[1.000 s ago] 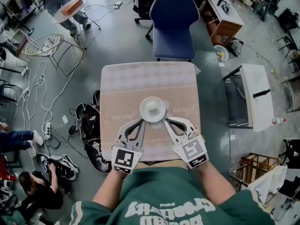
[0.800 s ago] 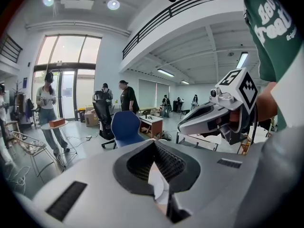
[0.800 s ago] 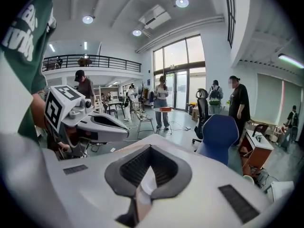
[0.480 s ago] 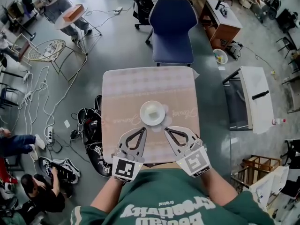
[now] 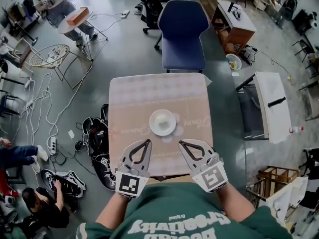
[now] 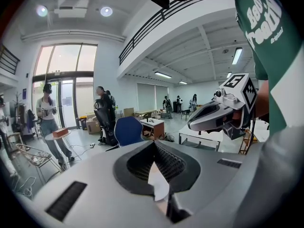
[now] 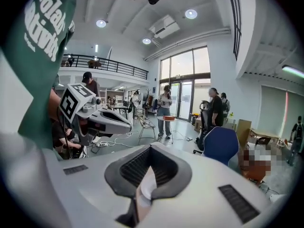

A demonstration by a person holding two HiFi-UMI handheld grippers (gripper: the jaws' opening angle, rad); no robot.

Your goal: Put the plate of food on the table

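The square table [image 5: 149, 91] is filling the middle of the head view, with a blue chair [image 5: 183, 31] standing beyond its far edge at 12 o'clock. The left gripper [image 5: 148, 141] and the right gripper [image 5: 181, 143] are hovering side by side over the table's near edge. Each is showing its jaws pressed together at the tips with nothing between them, and each gripper view is confirming this. The plate [image 5: 162, 122] is sitting flat on the tabletop, near its middle, with a pale piece of food [image 5: 160, 118] lying on it. It is lying at 1 o'clock from the left jaws and 11 o'clock from the right jaws, clear of both and about equally near each. Being round, it is offering no long axis. The placing is looking complete, so any coming move is likely needing only clearance from the plate.
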